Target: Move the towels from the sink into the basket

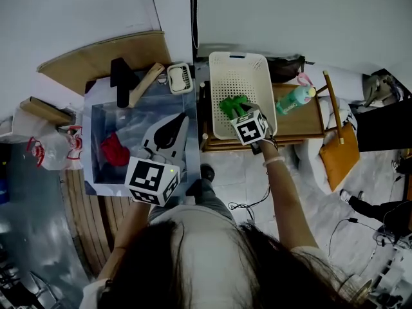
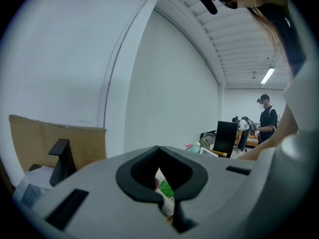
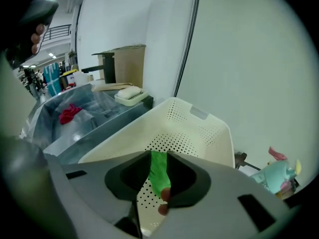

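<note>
**Green towel in the basket, red towel left in the sink**

Head view: the right gripper (image 1: pixel 244 113) hangs over the basket (image 1: pixel 262 76) near its 6 o'clock rim, with the green towel (image 1: pixel 232 105) on the floor at the gripper's 11 o'clock. The left gripper (image 1: pixel 182 121) is over the sink (image 1: pixel 106 118), red towel (image 1: pixel 114 150) at its 8 o'clock. Left gripper view: jaws meet, empty. Right gripper view: jaws slightly apart, and the green towel in the gap looks free. Best lift straight clear, jaws apart so no fold snags.
</note>
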A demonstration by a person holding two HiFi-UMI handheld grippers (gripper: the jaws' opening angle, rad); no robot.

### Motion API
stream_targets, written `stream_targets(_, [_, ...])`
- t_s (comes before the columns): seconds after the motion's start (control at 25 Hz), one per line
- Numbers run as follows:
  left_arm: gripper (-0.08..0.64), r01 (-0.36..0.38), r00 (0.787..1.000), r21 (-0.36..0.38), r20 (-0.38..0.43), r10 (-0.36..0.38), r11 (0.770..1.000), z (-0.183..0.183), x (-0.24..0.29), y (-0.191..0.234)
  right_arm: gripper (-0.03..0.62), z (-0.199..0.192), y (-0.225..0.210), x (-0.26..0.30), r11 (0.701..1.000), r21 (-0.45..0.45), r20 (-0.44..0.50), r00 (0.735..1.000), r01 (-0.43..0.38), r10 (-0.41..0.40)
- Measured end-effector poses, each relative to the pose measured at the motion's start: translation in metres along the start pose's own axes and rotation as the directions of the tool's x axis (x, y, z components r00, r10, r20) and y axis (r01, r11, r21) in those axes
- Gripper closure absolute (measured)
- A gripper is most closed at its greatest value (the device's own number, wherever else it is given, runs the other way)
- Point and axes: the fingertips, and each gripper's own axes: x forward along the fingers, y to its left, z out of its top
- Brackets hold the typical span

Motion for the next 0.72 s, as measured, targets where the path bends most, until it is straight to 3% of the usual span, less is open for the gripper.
stream_targets(0.24, [0.552,0.019,1.0,-0.001,0.008,-0.019,1.0,-0.005,-0.019,-0.006,0.523,0.008,0.015,-0.024,0.999,0.014,0.058,0.997,0.046,-0.047])
stream_targets(0.72, [0.552,0.027,0.999,-0.004,0.031,-0.027,1.0,-0.007,-0.068,0.011,0.554,0.027,0.061,-0.059,0.994,0.077,0.143,0.986,0.079,-0.09])
